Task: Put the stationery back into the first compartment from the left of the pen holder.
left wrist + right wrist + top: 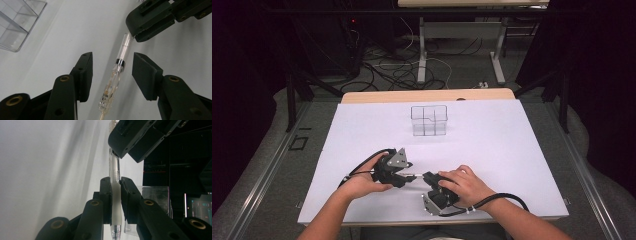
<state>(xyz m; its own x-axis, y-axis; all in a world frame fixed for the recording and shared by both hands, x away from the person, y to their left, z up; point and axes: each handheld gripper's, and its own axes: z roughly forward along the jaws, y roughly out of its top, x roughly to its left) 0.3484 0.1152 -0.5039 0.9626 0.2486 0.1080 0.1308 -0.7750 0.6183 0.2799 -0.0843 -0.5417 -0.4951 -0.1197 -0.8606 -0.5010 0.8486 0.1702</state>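
While rubbery at its grip, the pen (115, 195) is clear plastic.

one overhead camera, two riding close on the grippers
high view looks forward and down over the table (512, 130); both gripper views share the pen (117, 72).

A: What is carrying everything here?

B: A bench (362, 130) is holding it all, with a white sheet (492, 145) covering nearly the whole top and a strip of pale wood showing along the far edge.

A: And what is sitting directly on that sheet?

B: A clear plastic organizer (429, 120) with compartments is standing upright, well beyond the tongs and apart from them, toward the far edge.
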